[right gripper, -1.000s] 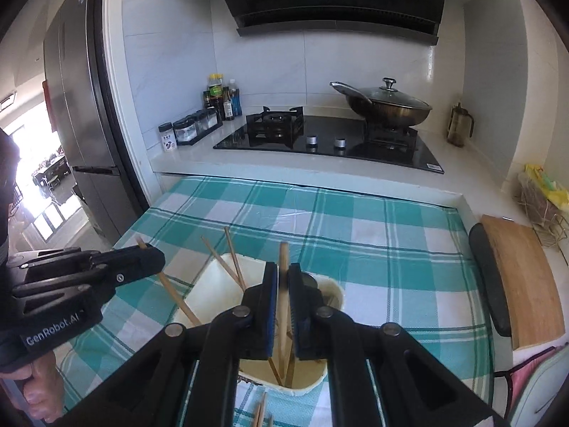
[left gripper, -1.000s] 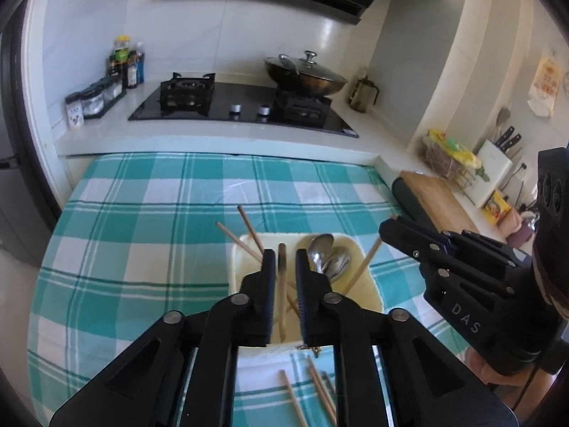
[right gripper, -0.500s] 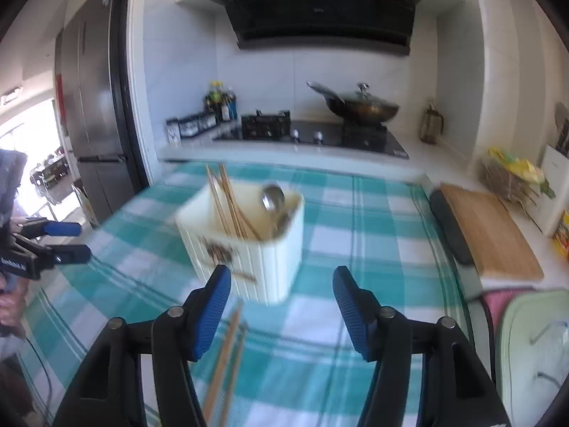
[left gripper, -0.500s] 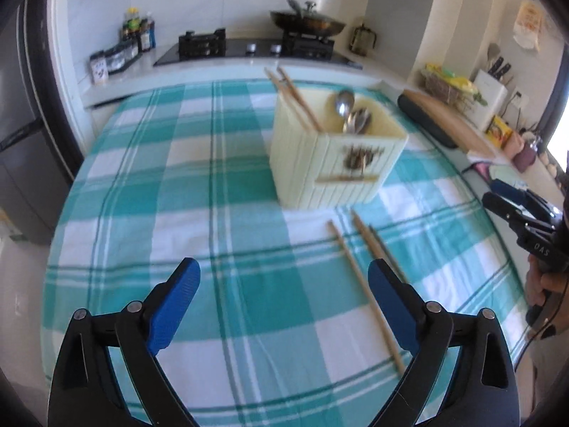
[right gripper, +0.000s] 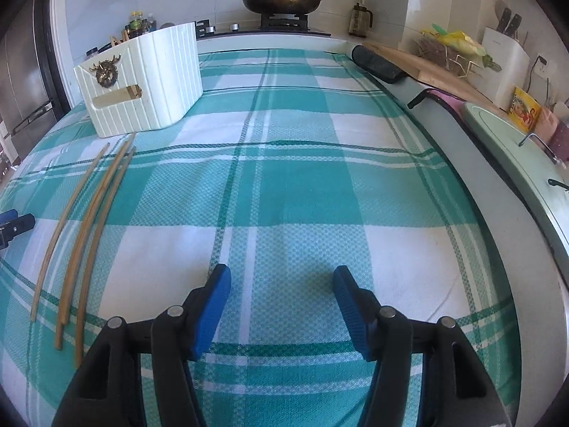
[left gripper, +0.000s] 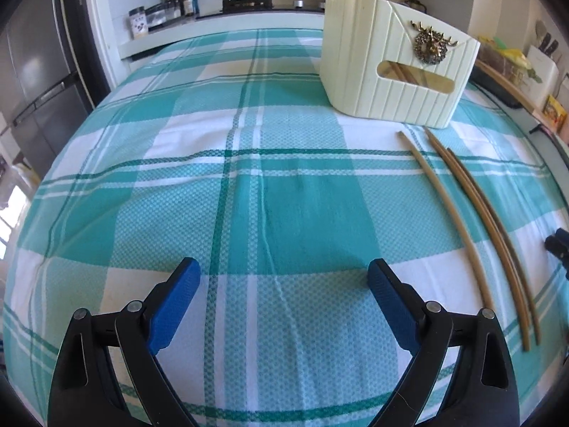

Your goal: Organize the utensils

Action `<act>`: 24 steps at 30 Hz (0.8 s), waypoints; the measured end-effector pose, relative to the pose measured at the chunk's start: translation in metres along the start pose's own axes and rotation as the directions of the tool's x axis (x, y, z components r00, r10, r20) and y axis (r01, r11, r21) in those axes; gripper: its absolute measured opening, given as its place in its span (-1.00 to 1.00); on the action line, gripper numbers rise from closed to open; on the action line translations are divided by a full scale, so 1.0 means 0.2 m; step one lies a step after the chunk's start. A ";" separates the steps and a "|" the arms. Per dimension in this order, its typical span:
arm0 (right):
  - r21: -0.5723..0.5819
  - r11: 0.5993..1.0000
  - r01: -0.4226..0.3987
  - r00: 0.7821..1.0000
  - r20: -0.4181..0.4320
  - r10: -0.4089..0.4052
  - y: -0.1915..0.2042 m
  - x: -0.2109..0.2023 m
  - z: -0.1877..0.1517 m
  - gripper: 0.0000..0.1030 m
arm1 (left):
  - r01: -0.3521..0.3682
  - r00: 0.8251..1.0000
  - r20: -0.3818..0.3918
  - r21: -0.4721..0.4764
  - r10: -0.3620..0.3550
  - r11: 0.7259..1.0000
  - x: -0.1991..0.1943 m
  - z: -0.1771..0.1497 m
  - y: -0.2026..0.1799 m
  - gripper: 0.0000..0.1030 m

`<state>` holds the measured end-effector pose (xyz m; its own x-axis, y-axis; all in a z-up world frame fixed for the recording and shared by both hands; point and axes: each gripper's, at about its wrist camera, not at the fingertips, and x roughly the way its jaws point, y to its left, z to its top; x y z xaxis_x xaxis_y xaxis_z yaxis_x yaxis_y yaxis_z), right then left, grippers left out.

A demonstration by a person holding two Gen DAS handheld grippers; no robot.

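Note:
A cream ribbed utensil box (left gripper: 398,57) with a brass deer badge stands on the teal checked cloth (left gripper: 249,185), chopstick ends sticking out of its top. It also shows in the right wrist view (right gripper: 142,78). Three wooden chopsticks (left gripper: 473,227) lie loose on the cloth in front of it, at the left in the right wrist view (right gripper: 81,231). My left gripper (left gripper: 282,299) is open and empty, low over the cloth, left of the chopsticks. My right gripper (right gripper: 281,302) is open and empty, right of them.
A hob with a lidded wok (right gripper: 281,0) and spice jars (left gripper: 160,10) line the back counter. A fridge (left gripper: 32,71) stands left. A cutting board (right gripper: 426,64), knife block (right gripper: 505,60) and sink cover (right gripper: 515,149) run along the right.
Both grippers were shut on chopsticks above the box a second ago. They have let go, opened, pulled back and dropped low over the cloth.

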<state>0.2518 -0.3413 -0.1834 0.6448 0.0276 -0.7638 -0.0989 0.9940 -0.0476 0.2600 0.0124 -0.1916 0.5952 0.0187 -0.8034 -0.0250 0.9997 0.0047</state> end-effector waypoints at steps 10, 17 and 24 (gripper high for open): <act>0.017 1.000 -0.011 1.000 -0.004 0.011 -0.01 0.02 0.01 0.27 | -0.021 1.000 -0.014 0.005 0.022 1.000 0.04 0.00 -0.01 0.99; 0.021 1.000 -0.015 1.000 -0.004 0.015 -0.02 0.02 0.01 0.27 | -0.012 1.000 -0.016 -0.006 0.012 1.000 0.05 0.00 -0.01 0.99; 0.020 1.000 -0.013 1.000 -0.004 0.013 -0.01 0.02 0.01 0.27 | -0.012 1.000 -0.016 -0.006 0.012 1.000 0.05 0.00 -0.01 0.99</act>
<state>0.2564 -0.3437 -0.1852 0.6405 0.0403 -0.7669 -0.0924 0.9954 -0.0248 0.2666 0.0115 -0.1992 0.5817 0.0308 -0.8128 -0.0372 0.9992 0.0112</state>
